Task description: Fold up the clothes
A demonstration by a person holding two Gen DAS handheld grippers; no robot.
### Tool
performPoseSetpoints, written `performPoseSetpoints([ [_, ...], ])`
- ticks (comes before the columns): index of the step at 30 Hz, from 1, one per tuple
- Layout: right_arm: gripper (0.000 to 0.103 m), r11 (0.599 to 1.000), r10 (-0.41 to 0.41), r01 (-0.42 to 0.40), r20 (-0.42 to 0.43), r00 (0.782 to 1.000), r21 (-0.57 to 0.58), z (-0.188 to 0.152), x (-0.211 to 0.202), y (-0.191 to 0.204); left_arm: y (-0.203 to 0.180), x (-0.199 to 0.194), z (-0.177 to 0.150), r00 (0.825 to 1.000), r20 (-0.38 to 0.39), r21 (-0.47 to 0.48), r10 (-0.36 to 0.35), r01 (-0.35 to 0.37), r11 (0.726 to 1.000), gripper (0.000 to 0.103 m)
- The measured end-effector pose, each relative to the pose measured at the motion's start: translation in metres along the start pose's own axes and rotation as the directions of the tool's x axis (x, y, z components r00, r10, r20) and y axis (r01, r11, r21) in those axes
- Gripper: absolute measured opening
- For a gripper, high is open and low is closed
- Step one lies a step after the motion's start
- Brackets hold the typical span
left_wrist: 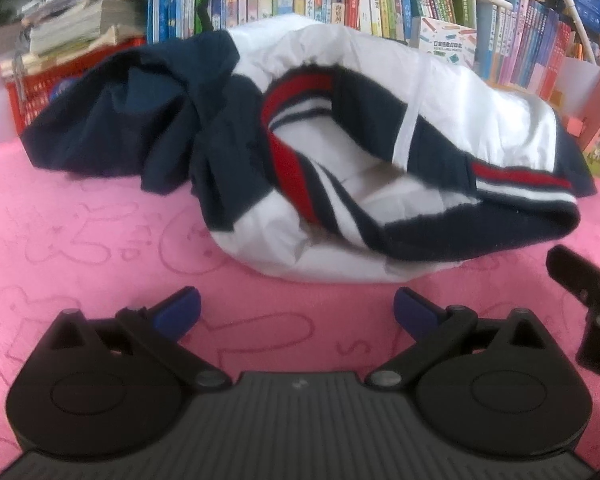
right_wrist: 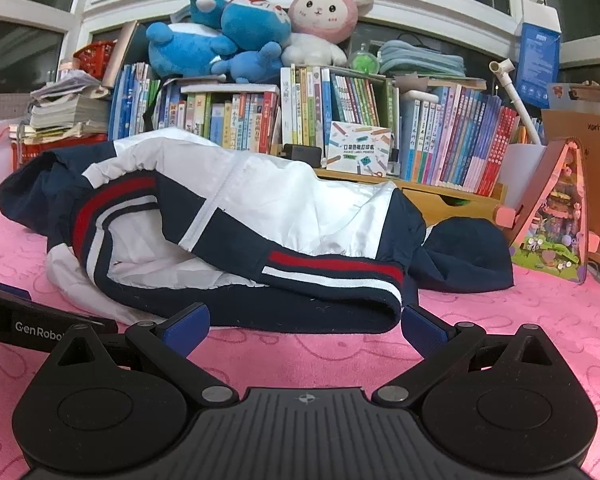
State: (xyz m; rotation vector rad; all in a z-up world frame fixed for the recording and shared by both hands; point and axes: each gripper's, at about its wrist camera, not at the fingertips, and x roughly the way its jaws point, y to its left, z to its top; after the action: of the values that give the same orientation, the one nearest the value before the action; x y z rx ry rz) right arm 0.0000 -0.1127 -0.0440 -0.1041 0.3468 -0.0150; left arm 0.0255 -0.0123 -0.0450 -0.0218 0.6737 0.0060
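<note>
A white and navy jacket (left_wrist: 440, 92) with red and white stripes lies crumpled on the pink blanket (left_wrist: 100, 240); its striped collar gapes toward me. My left gripper (left_wrist: 296, 312) stands open a short way in front of the jacket's white underside, nothing between its blue pads. In the right wrist view the same jacket (right_wrist: 268, 200) lies in a heap, its navy hem nearest me. My right gripper (right_wrist: 304, 324) is open, its blue pads just short of that hem. Part of the right gripper's body (left_wrist: 592, 316) shows at the left view's right edge.
Shelves of books (right_wrist: 340, 120) run behind the jacket, with plush toys (right_wrist: 260, 28) on top. A red basket (left_wrist: 40, 92) and stacked papers sit at the far left. A small model house (right_wrist: 556, 224) stands at the right. The left gripper's body (right_wrist: 40, 320) lies at the lower left.
</note>
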Motion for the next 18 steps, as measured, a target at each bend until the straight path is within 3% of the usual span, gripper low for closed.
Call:
performPoseSetpoints([
  [18,0.103,1.000,-0.018,0.018,-0.010,1.000,-0.003,0.0000,0.0013,0.0008,-0.0009,0.0025,-0.0008,1.000,-0.004,0.001,-0.002,0.002,1.000,0.103],
])
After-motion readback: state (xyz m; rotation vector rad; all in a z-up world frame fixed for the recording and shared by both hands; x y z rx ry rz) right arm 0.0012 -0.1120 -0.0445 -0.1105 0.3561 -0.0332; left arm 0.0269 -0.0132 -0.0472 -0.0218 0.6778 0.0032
